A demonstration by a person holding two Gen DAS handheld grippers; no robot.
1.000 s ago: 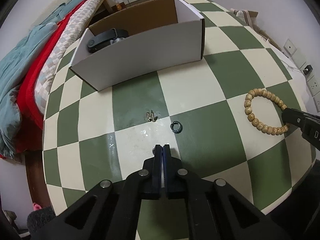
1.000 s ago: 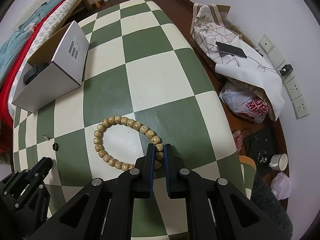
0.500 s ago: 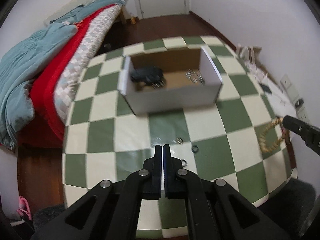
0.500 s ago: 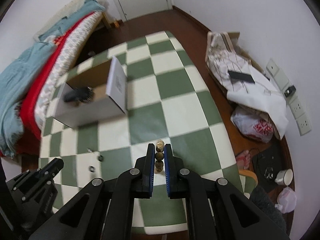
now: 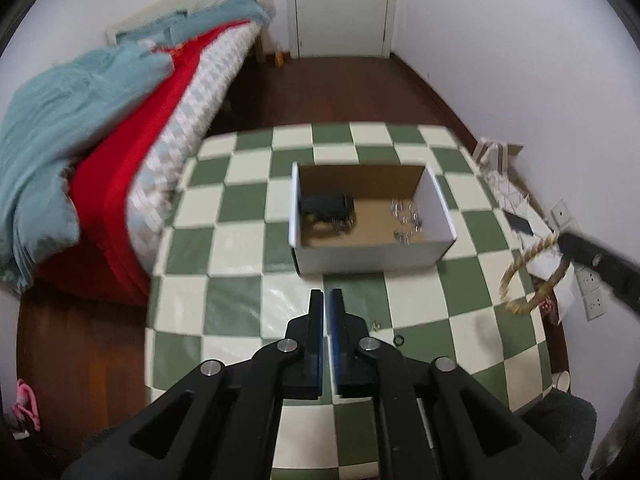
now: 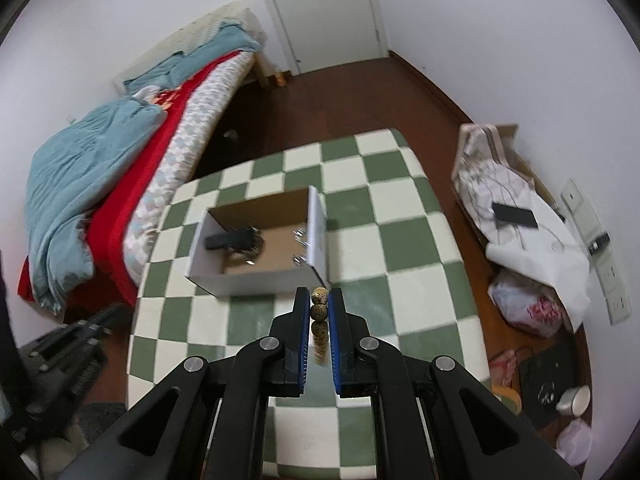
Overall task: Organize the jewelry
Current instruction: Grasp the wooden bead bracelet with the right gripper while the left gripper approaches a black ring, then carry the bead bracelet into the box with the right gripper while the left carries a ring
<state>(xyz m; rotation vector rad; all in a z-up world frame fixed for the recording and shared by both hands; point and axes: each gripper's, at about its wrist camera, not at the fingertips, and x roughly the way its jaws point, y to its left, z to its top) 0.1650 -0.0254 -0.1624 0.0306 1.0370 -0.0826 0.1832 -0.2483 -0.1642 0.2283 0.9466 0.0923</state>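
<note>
Right wrist, bead bracelet (image 6: 319,312) clamped between right tongs (image 6: 319,298)

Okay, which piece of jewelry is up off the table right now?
The wooden bead bracelet: it hangs in the air, pinched in the right gripper. The small black ring and tiny gold piece lie on the checkered table.

White walls (image 6: 460,20), white door (image 5: 342,8), wood floor (image 5: 340,92), bed (image 6: 192,128) left.
</note>
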